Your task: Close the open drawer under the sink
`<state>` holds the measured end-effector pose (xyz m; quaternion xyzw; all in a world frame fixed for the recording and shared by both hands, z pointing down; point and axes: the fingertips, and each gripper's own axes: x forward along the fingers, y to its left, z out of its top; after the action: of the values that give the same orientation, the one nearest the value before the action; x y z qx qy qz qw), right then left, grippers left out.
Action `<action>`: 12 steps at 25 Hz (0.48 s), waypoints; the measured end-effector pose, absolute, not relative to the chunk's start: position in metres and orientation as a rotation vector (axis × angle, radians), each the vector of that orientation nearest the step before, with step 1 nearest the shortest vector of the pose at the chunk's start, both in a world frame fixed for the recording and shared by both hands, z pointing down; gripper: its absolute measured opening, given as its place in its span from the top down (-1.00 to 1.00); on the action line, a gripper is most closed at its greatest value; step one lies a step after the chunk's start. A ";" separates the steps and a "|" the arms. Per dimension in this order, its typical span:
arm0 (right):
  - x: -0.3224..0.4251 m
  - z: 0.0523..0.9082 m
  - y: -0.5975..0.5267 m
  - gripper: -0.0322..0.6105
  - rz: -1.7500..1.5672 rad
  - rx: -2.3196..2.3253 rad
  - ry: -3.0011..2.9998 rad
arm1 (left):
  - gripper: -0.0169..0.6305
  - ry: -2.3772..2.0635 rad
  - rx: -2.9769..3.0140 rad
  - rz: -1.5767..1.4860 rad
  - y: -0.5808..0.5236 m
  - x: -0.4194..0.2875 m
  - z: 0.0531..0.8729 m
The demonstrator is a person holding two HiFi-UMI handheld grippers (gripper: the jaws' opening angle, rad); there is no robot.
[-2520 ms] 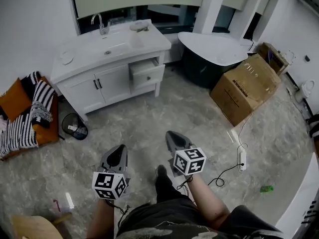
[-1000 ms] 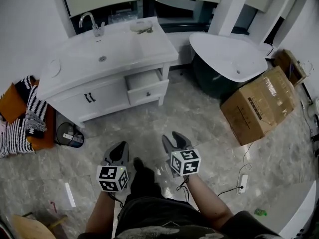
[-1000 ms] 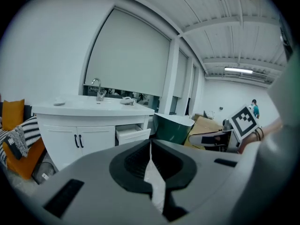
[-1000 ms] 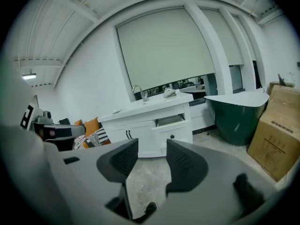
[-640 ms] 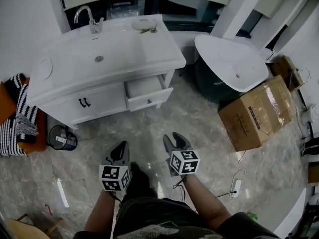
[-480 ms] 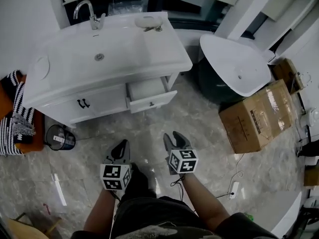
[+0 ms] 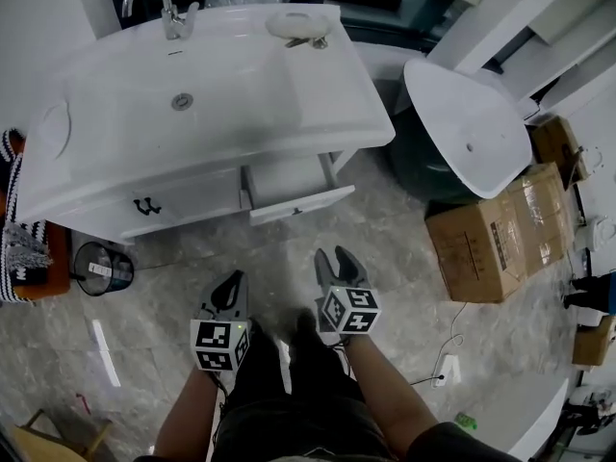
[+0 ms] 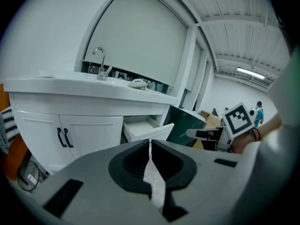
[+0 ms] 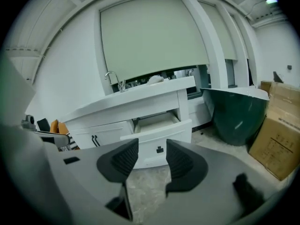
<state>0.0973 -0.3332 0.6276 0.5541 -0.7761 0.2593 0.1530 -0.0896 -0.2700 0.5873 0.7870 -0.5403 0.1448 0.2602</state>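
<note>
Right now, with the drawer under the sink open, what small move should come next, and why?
Probably bring the right claw forward toward the drawer front. Its jaws stand apart, the drawer front lies straight ahead between them in the right gripper view, and the claw does not touch it yet.

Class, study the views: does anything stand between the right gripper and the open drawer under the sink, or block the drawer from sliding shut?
Nothing visible does. Only floor lies between the right gripper, jaws apart, and the drawer, which it points at. What shows of the drawer's inside looks empty.
</note>
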 end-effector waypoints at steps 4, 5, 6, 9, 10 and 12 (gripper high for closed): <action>0.094 0.665 -0.358 0.36 0.754 1.529 -2.206 | 0.89 -1.492 2.077 0.405 -0.286 -0.090 0.618; 0.093 0.676 -0.363 0.36 0.760 1.512 -2.202 | 0.89 -1.502 2.066 0.411 -0.290 -0.090 0.625; 0.091 0.687 -0.369 0.36 0.766 1.496 -2.199 | 0.89 -1.515 2.054 0.410 -0.294 -0.089 0.631; 0.087 0.717 -0.387 0.36 0.751 1.452 -2.184 | 0.89 -1.554 1.998 0.384 -0.305 -0.087 0.650; 0.085 0.727 -0.392 0.36 0.737 1.436 -2.179 | 0.89 -1.561 1.980 0.385 -0.308 -0.087 0.658; 0.079 0.744 -0.404 0.36 0.723 1.405 -2.181 | 0.89 -1.572 1.954 0.398 -0.315 -0.085 0.673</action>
<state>0.0786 -0.4036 0.7444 0.5086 -0.7896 0.2617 0.2223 -0.0849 -0.3149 0.6729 0.7349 -0.5912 0.1496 0.2966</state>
